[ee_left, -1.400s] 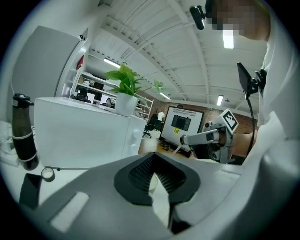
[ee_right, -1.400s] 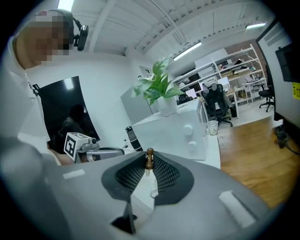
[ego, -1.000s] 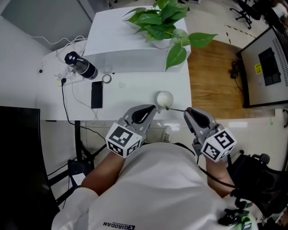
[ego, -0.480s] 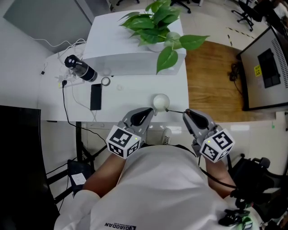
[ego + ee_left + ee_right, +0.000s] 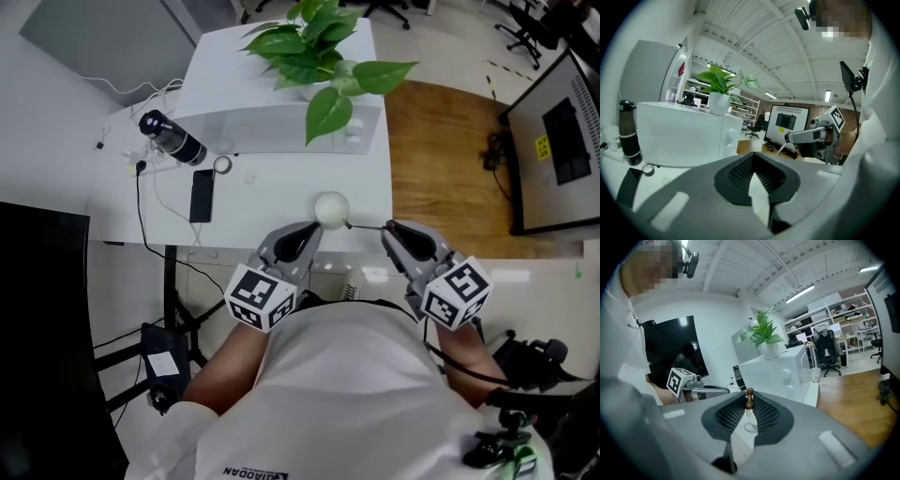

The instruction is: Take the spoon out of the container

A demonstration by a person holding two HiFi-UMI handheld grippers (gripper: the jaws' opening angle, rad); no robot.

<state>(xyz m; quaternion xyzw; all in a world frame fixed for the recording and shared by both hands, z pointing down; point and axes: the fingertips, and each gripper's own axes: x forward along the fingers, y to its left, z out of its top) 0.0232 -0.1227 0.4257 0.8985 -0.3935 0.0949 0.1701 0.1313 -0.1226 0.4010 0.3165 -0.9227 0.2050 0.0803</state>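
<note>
Person in white shirt (image 5: 347, 394) at bottom of head view, one gripper in each hand, square-marker cubes nearest the body. Left gripper (image 5: 315, 230) reaches to the near-left edge of the small white round container (image 5: 331, 206). In the left gripper view the jaws are narrow, tips almost meeting with a white wedge pinched between them, which reads as a grip on the container edge. Right gripper (image 5: 390, 228) sits just right of the container. Its jaws are narrow too, clamped on the brown beaded end of the thin dark-handled spoon (image 5: 367, 225). The handle runs roughly level from those jaws leftward to the container's right rim, so the spoon is not out yet, and its bowl end can't be made out. The right gripper view shows the bead end poking up between the pads, with the container rim below it.

Container is near the front edge of the white surface (image 5: 281, 192). Further back and left: flat black phone (image 5: 200, 196), small round tape roll (image 5: 222, 165), black cylindrical bottle (image 5: 172, 138) standing upright, and loose cables beside it. Behind those is a big white box-shaped unit (image 5: 272, 103) with a green leafy potted plant (image 5: 314, 52) on top. Wooden floor (image 5: 445, 159) lies to the right of the surface, and a dark monitor (image 5: 562, 141) is at the far right.
</note>
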